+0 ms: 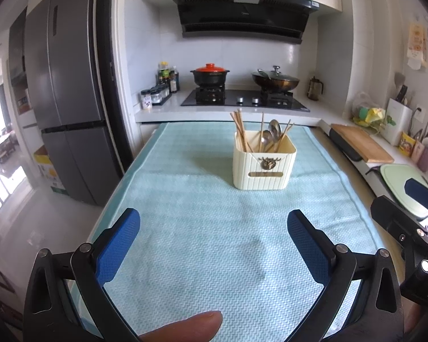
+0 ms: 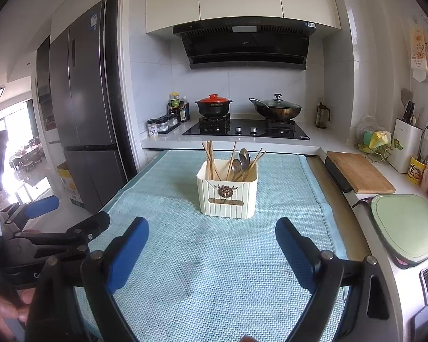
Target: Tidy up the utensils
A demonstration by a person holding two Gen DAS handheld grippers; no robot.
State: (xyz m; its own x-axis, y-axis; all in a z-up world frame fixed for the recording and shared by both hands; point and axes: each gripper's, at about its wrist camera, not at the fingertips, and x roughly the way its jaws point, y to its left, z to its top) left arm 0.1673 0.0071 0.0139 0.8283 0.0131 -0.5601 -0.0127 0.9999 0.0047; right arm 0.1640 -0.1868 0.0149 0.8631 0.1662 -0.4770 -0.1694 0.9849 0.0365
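Standing upright in a cream ribbed holder (image 1: 264,168), the wooden chopsticks (image 1: 238,131) and metal spoons (image 1: 271,136) pointed their long axes upward, the chopsticks fanning outward toward the stove side, the spoons bowl-up between them. The holder was a rounded-corner box with vertical ribs, a dark metal ornament and a slot on its near face; it sat on the pale blue woven cloth (image 1: 185,228) that covered the tabletop, toward the far edge and somewhat right of the middle in the left wrist view. All the near half of the cloth lay bare, giving open room between the holder and both grippers. The left gripper (image 1: 214,228) hovered over the near edge with its blue textured pads wide apart and nothing between them. The right gripper (image 2: 212,242) likewise stood wide open and held nothing, just beside the left one. Along the right edge ran a counter carrying a wooden cutting board (image 2: 359,172) and a pale green board (image 2: 405,225); a grey refrigerator (image 1: 62,99) stood beyond the left edge.
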